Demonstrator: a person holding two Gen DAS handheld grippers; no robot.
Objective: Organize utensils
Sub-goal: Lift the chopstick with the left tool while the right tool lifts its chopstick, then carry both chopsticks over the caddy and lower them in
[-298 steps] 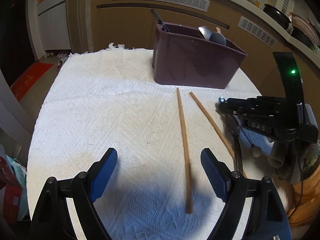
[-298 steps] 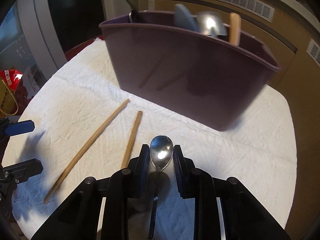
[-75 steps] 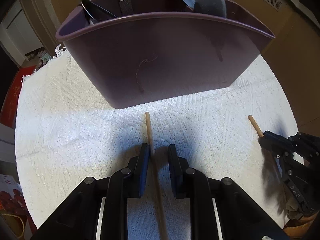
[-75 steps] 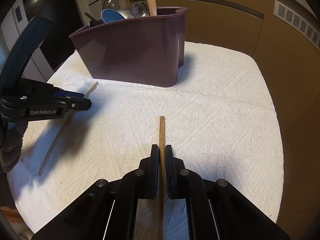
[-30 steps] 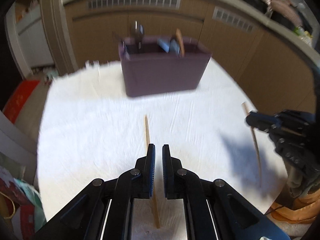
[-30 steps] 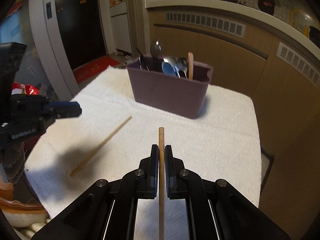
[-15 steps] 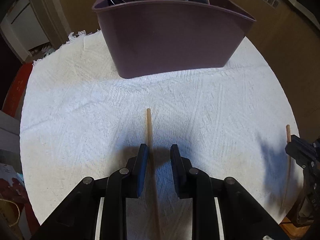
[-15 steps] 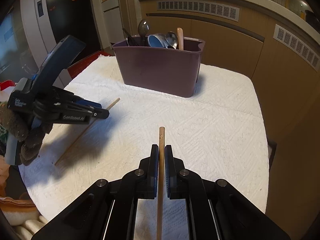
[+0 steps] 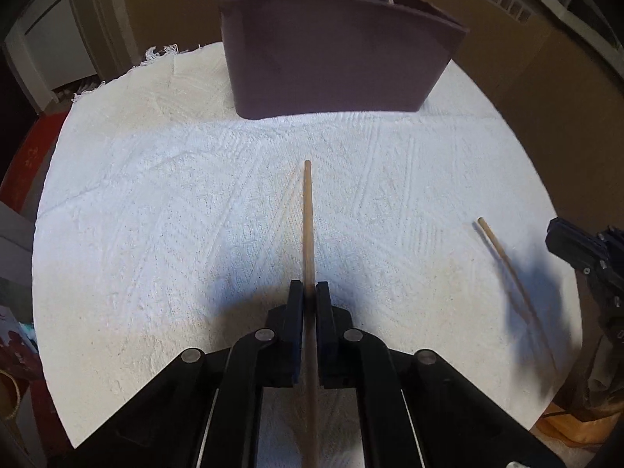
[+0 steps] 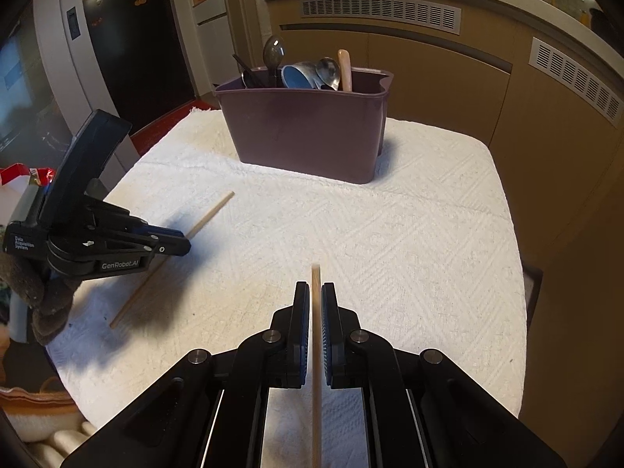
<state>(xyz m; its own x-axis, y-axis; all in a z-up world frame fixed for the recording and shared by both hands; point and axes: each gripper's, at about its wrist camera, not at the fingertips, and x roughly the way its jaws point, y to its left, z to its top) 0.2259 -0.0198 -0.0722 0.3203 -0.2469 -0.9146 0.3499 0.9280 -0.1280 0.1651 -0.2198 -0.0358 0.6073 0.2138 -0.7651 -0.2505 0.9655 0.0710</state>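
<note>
A dark purple utensil caddy (image 9: pixel 335 66) stands at the far side of the white cloth (image 9: pixel 156 210), with spoons and other utensils upright in it; it also shows in the right wrist view (image 10: pixel 308 136). My left gripper (image 9: pixel 308 292) is shut on a wooden chopstick (image 9: pixel 307 210) that points toward the caddy. My right gripper (image 10: pixel 316 292) is shut on the second wooden chopstick (image 10: pixel 316 273). In the left wrist view that second chopstick (image 9: pixel 507 265) appears at the right. In the right wrist view the left gripper (image 10: pixel 183 245) shows at the left with its chopstick (image 10: pixel 210 212).
The cloth-covered table ends in a drop on the right side (image 10: pixel 518 257) and at the left (image 9: pixel 43 234). Brown cabinets (image 10: pixel 448 70) stand behind the caddy. A red floor mat (image 9: pixel 23 156) lies at the left.
My left gripper has closed on its chopstick, which was lying between slightly open jaws half a second ago. My right gripper still holds its chopstick and has dropped lower toward the cloth.
</note>
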